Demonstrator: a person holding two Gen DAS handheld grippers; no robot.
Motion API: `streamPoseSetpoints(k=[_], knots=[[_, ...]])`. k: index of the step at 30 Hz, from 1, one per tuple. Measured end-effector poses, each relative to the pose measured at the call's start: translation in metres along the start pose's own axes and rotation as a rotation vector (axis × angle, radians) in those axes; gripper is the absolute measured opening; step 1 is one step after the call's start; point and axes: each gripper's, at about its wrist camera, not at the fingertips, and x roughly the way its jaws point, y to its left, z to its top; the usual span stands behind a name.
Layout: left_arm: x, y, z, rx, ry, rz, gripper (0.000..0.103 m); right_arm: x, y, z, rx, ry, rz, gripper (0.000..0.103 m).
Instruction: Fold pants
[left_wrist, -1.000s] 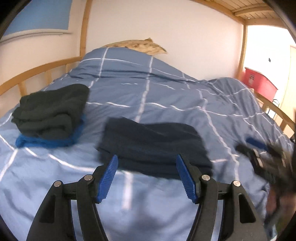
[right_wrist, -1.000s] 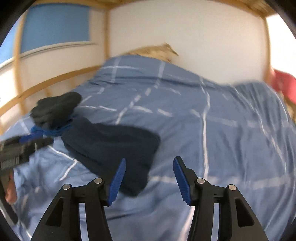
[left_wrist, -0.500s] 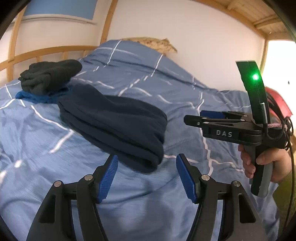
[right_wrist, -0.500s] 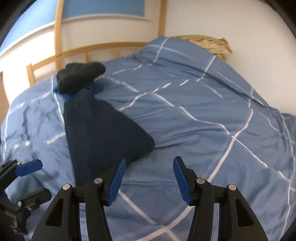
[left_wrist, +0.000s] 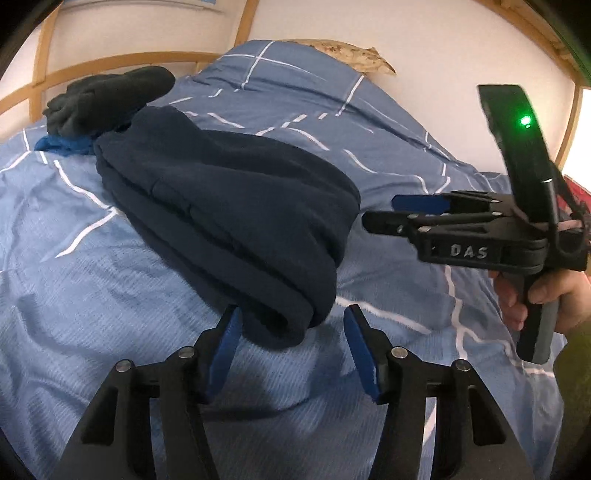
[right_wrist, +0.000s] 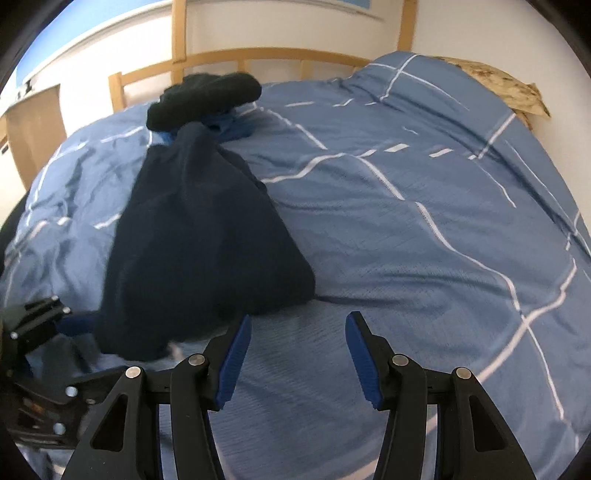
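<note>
The dark navy pants (left_wrist: 229, 221) lie folded in a thick bundle on the blue checked duvet (left_wrist: 92, 295); they also show in the right wrist view (right_wrist: 199, 251). My left gripper (left_wrist: 291, 343) is open, its jaws on either side of the bundle's near corner, not closed on it. My right gripper (right_wrist: 297, 354) is open and empty over bare duvet, just right of the bundle's near edge. The right gripper also shows in the left wrist view (left_wrist: 413, 214), held in a hand beside the bundle's right end.
A stack of folded dark and blue clothes (left_wrist: 107, 99) lies beyond the pants by the wooden bed rail (right_wrist: 258, 55). A patterned pillow (left_wrist: 351, 59) sits at the head by the white wall. A red box (left_wrist: 576, 188) stands at far right.
Both grippers have swung in and come closer to the folded pants. The left gripper now straddles the bundle's near corner; the right one has moved to its right end.
</note>
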Motion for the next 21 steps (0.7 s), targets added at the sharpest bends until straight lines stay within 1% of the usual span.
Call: streamPoseSetpoints(k=[1, 2, 4, 5, 7, 11, 13, 14, 15, 16, 17, 18, 19, 20, 21], knots=[[0.002, 0.0, 0.002, -0.008, 0.0, -0.009, 0.054, 0.005, -0.002, 0.002, -0.009, 0.009, 0.023, 0.053], [0.004, 0.001, 0.004, -0.011, 0.0, -0.016, 0.051, 0.008, -0.003, 0.003, -0.017, 0.011, 0.034, 0.053], [0.008, 0.003, 0.006, -0.033, 0.012, -0.014, 0.044, 0.014, -0.004, 0.007, -0.034, 0.011, 0.034, 0.053], [0.01, 0.006, 0.008, -0.046, 0.018, -0.028, 0.041, 0.017, -0.005, 0.01, -0.049, 0.013, 0.048, 0.053], [0.011, 0.01, 0.008, -0.067, 0.018, -0.048, 0.035, 0.018, -0.005, 0.012, -0.066, 0.002, 0.047, 0.053], [0.009, 0.013, 0.008, -0.064, 0.011, -0.078, 0.025, 0.016, -0.01, 0.012, -0.089, 0.027, 0.094, 0.053], [0.01, 0.015, 0.009, -0.067, 0.013, -0.085, 0.024, 0.006, -0.014, 0.009, -0.101, 0.011, 0.039, 0.053], [0.009, 0.015, 0.008, -0.065, 0.011, -0.089, 0.023, 0.003, -0.018, 0.009, -0.086, -0.002, 0.044, 0.053], [0.008, 0.015, 0.008, -0.061, 0.012, -0.088, 0.022, 0.0, -0.022, 0.009, -0.063, -0.012, 0.068, 0.052], [0.007, 0.015, 0.007, -0.054, 0.014, -0.089, 0.022, 0.0, -0.023, 0.011, -0.055, -0.006, 0.084, 0.052], [0.006, 0.016, 0.007, -0.049, 0.015, -0.092, 0.021, 0.003, -0.022, 0.011, -0.075, 0.015, 0.08, 0.052], [0.006, 0.017, 0.008, -0.048, 0.019, -0.095, 0.021, 0.008, -0.018, 0.013, -0.116, 0.043, 0.058, 0.052], [0.006, 0.018, 0.007, -0.048, 0.023, -0.096, 0.02, 0.015, -0.014, 0.014, -0.144, 0.069, 0.045, 0.048], [0.006, 0.018, 0.007, -0.046, 0.025, -0.096, 0.02, 0.021, -0.013, 0.016, -0.152, 0.09, 0.061, 0.042], [0.007, 0.018, 0.006, -0.044, 0.027, -0.096, 0.02, 0.026, -0.012, 0.019, -0.156, 0.098, 0.074, 0.041]])
